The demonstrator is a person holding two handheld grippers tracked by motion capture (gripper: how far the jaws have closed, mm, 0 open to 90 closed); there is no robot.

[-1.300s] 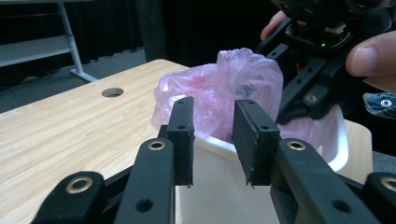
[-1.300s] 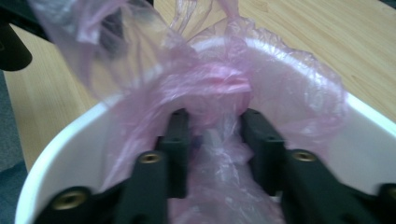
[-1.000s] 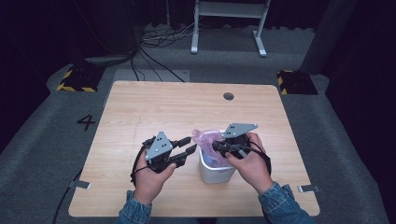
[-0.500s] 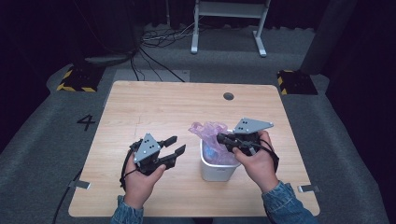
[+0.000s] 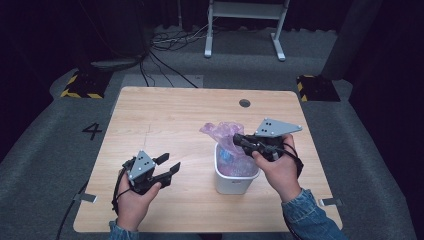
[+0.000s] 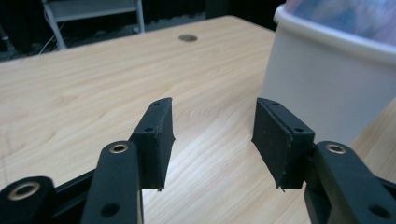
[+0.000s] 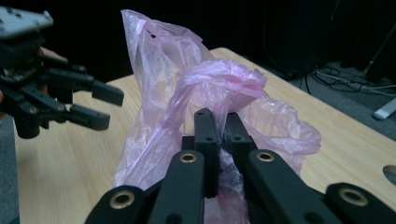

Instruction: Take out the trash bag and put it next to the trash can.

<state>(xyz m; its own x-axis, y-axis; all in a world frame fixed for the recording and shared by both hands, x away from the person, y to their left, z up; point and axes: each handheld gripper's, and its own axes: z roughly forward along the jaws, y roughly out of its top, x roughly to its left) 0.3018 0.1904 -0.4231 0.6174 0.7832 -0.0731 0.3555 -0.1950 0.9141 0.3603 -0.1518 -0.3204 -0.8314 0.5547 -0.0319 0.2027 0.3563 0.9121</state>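
The left gripper [image 5: 167, 167] hovers over the wooden table [image 5: 165, 115], well left of the white bin [image 5: 231, 181] — its jaws have just been opening and stand apart, nothing between them. The pink plastic bag [image 5: 222, 132] rises out of the bin; the right gripper [image 7: 219, 122] is clamped on its bunched upper edge above the bin.

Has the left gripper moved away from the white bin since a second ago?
Yes. The left gripper drew back leftward from the white bin, jaws just opened, empty.
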